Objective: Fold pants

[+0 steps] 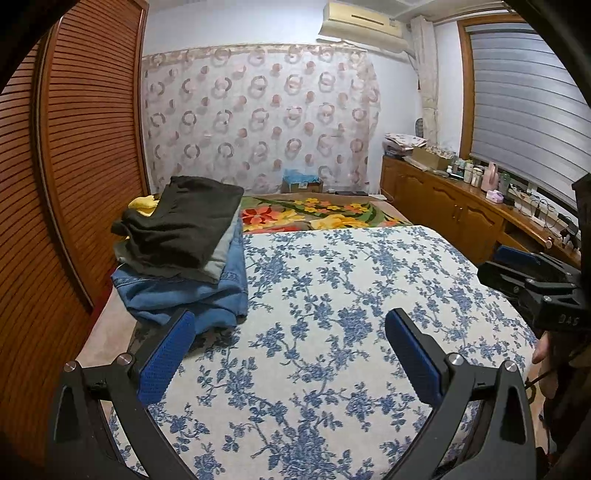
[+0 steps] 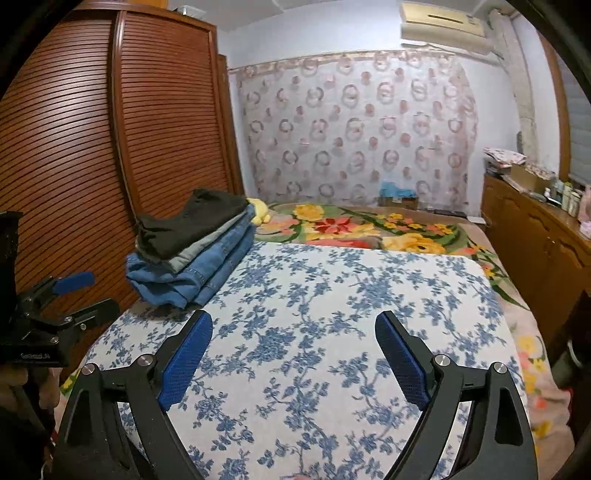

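L gripper [image 1: 290, 323]: jaws wide apart, nothing btwn the blue pads, hovering over the bed surface; also seen from the R wrist view at far left edge [image 2: 79, 291], side-on, pads apart there too
R gripper [image 2: 293, 325]: jaws spread wide, empty, blue pads clear of any cloth; in the L wrist view it shows at the right edge [image 1: 517, 266], partly cut off
Hands: part of a hand [image 1: 543, 354] visible low right in L view, gripping the R tool's handle; another hand [image 2: 18, 387] low left in R view, dim
Pants stack [image 1: 184, 251]: folded pile at far-left side of the bed, next to the wardrobe; not touched by either gripper, well apart from both
Stack order: dark/black garment [image 2: 188, 225] on top, grey layer under it, blue denim [image 2: 192, 280] at bottom, denim edge hanging a bit lower at the front
Yellow item [image 2: 260, 214]: soft yellow thing just behind the stack, touching it; can't tell what it is
Work surface: blue-and-white floral cover [image 1: 332, 314] spread flat across near part of bed, under both grippers
Beyond it: bright flower-print blanket [image 2: 351, 225] on far part of bed
Wardrobe [image 1: 74, 147]: brown louvred doors, left of bed
Sideboard [image 1: 461, 206]: wooden cabinet along right wall, bottles + small clutter on top, too small to id
Back wall: ring-pattern curtain [image 2: 351, 129], AC unit [image 1: 364, 22] above it
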